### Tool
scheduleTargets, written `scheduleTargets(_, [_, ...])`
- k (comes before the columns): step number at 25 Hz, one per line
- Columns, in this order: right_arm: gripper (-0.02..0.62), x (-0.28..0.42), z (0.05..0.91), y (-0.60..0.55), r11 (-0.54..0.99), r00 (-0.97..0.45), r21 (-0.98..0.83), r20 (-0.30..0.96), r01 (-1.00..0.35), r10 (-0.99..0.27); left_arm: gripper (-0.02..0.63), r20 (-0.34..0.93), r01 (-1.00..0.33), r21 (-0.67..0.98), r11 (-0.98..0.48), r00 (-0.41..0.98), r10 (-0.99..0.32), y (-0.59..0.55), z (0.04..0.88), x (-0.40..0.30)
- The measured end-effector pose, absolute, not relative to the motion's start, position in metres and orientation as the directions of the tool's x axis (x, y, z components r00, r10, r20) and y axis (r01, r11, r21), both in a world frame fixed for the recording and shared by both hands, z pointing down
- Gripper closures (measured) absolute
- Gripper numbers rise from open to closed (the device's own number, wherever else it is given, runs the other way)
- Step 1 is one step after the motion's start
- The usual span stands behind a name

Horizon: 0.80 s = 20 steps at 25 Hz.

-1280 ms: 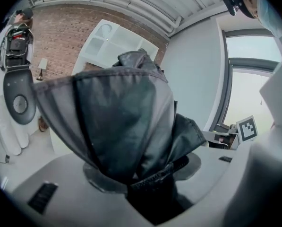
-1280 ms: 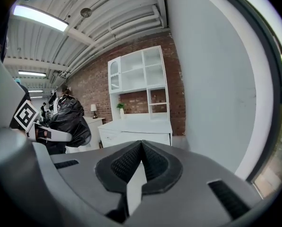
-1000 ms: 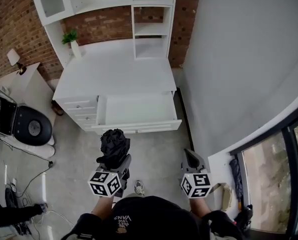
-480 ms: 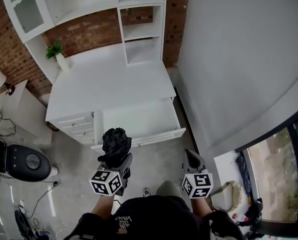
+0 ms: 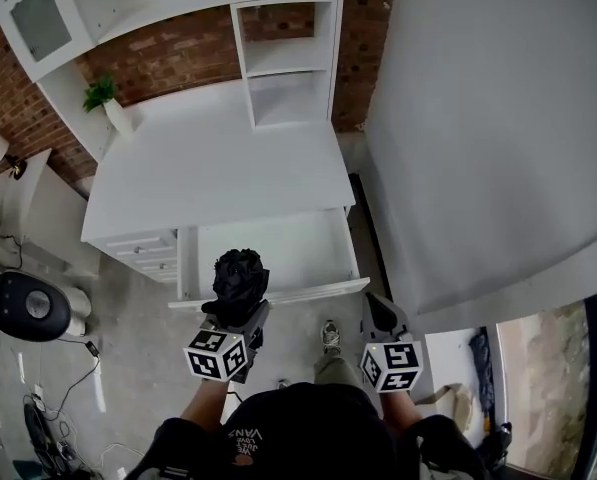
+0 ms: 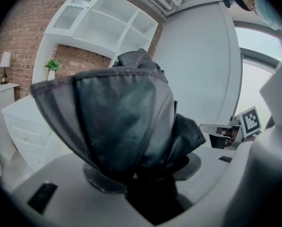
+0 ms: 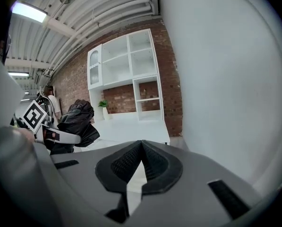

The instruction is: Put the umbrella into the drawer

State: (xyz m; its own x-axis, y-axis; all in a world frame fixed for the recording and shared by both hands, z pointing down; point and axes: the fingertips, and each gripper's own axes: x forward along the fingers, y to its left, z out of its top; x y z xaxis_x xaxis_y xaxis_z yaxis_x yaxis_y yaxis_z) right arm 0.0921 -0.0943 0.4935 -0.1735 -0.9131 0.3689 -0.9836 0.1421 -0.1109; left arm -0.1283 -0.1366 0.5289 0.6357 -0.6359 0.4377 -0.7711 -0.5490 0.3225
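Observation:
A black folded umbrella (image 5: 240,276) bunches up out of my left gripper (image 5: 238,308), whose jaws are shut on its lower part. In the left gripper view the umbrella (image 6: 117,126) fills most of the picture and hides the fingertips. It hangs over the front rim of the open white drawer (image 5: 278,294), whose bare inside shows beyond it. My right gripper (image 5: 376,310) is level with it to the right, just outside the drawer's front right corner. In the right gripper view the jaws (image 7: 141,145) meet at the tips with nothing between them, and the umbrella (image 7: 77,119) shows at the left.
The drawer belongs to a white desk (image 5: 218,168) with a shelf unit (image 5: 288,58) and a small potted plant (image 5: 103,93) at the back. Small shut drawers (image 5: 138,253) sit left of the open one. A grey wall (image 5: 478,118) stands close on the right. A shoe (image 5: 330,336) is on the floor below.
Both grippers have moved forward towards the desk. The umbrella, earlier well short of the drawer, now reaches over its front rim. The grip on it is unchanged.

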Motion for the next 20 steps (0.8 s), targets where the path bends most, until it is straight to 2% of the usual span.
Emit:
scheduleTargets(8, [0.595,0.127,0.501,-0.155,0.208,-0.237,-0.116,0.379,-0.971,-0.894,0.373,0.495,-0.771,0.247,-0.587,0.621,-0.607,-0.197,0.555,-0.077])
scheduleTargets(20, [0.595,0.161,0.531,-0.206,0.260,-0.301,-0.153,0.410,-0.953,-0.861,0.371,0.660,-0.691,0.100,-0.716,0.585,-0.471,-0.258,0.624,-0.014])
